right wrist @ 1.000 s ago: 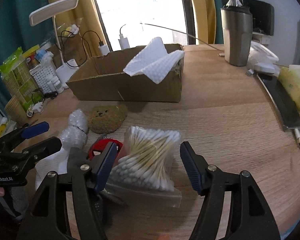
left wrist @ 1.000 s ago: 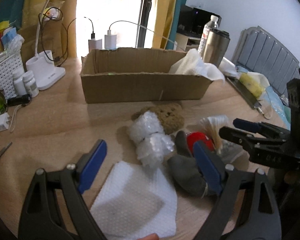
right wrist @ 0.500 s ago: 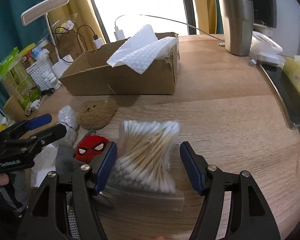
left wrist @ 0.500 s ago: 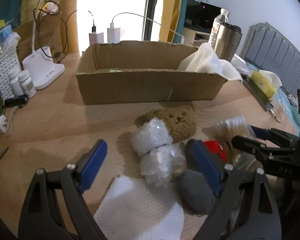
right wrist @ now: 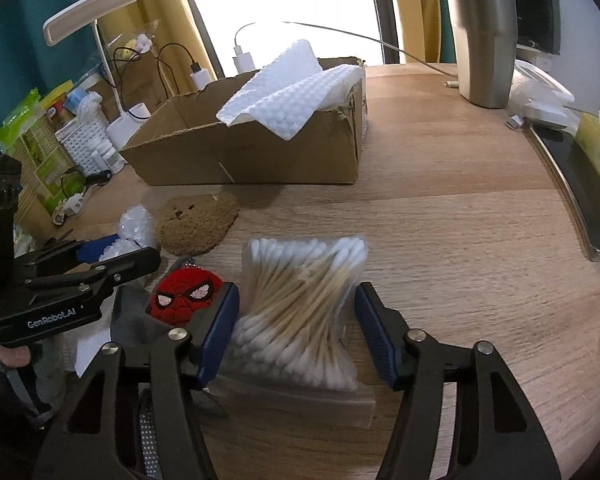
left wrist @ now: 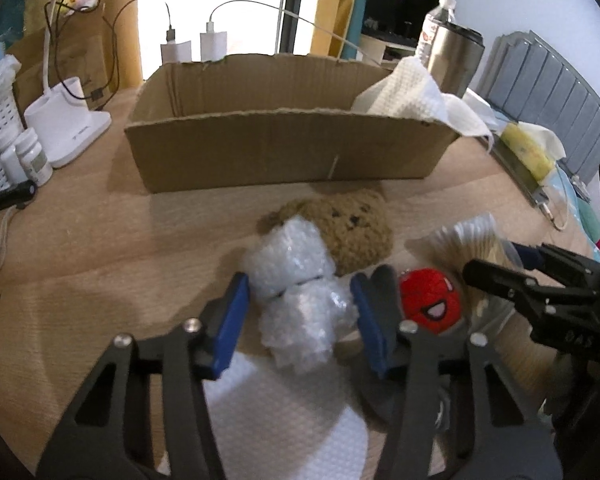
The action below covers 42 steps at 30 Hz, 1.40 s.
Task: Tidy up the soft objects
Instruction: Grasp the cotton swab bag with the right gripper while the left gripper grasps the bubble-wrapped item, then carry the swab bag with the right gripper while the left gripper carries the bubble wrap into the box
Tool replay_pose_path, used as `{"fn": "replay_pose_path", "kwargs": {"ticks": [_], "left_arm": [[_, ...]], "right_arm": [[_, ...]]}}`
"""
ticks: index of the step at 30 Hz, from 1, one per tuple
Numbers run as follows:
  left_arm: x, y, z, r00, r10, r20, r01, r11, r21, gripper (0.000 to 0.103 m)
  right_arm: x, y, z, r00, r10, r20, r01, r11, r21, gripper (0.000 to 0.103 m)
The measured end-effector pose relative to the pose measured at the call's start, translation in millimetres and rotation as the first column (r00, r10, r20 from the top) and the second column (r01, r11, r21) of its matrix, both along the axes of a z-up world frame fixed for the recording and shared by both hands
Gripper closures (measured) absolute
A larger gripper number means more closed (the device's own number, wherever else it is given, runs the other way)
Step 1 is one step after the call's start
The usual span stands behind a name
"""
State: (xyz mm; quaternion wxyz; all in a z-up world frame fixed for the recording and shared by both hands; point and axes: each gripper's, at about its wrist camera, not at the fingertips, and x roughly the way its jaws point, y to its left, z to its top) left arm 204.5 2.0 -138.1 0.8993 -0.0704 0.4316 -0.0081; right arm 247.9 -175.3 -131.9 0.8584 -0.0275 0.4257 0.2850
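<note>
On the wooden table (right wrist: 440, 200), at the 6 o'clock edge of the left wrist view, the left gripper (left wrist: 300, 320) had its blue pads spread on either side of a bubble-wrap bundle (left wrist: 296, 280), apart from it on both sides as far as the view showed. A white paper towel (left wrist: 284, 420) lay under the fingers, and a brown plush toy (left wrist: 348, 228) touched the bundle at its 1 o'clock. A grey cloth (left wrist: 384, 280) and a red Spider-Man plush (left wrist: 430, 300) crowded the bundle's 3 o'clock side, just beside the right-hand pad. In the right wrist view the right gripper (right wrist: 296, 328) was likewise spread, straddling a clear bag of cotton swabs (right wrist: 300, 304) without clearly pressing it; the Spider-Man plush sat just at 9 o'clock of its left pad. A cardboard box (right wrist: 260, 156) stood at 12 o'clock beyond both piles, with a second white paper towel (right wrist: 288, 92) draped over its corner. A steel tumbler (right wrist: 484, 40) stood at 1 o'clock, a desk lamp (right wrist: 92, 12) and a white basket (right wrist: 80, 140) at 10 o'clock.
</note>
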Motion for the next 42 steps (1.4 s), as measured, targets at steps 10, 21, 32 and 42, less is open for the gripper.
{"fn": "replay_pose_path", "kwargs": {"ticks": [10,21,32,42], "left_arm": [[-10.9,-1.4,14.6,0.999,-0.029,0.044,0.03,0.999,-0.023,0.057],[-28.0,5.0,36.3,0.993,-0.039,0.109,0.044,0.998,-0.041,0.057],[-41.0,16.3,56.8,0.985,-0.037,0.168,0.046,0.997,-0.054,0.057],[-45.1,30.0,73.5,0.978,-0.025,0.208,0.038,0.997,-0.06,0.057]], "right_arm": [[-6.7,4.4,4.8,1.0,0.005,0.028,-0.005,1.0,-0.021,0.055],[-18.5,2.7,28.1,0.995,-0.01,0.095,0.012,1.0,-0.021,0.056],[-30.5,13.4,50.0,0.989,0.006,0.145,-0.002,1.0,-0.024,0.056],[-26.4,16.2,69.1,0.984,-0.012,0.18,0.016,1.0,-0.02,0.056]]}}
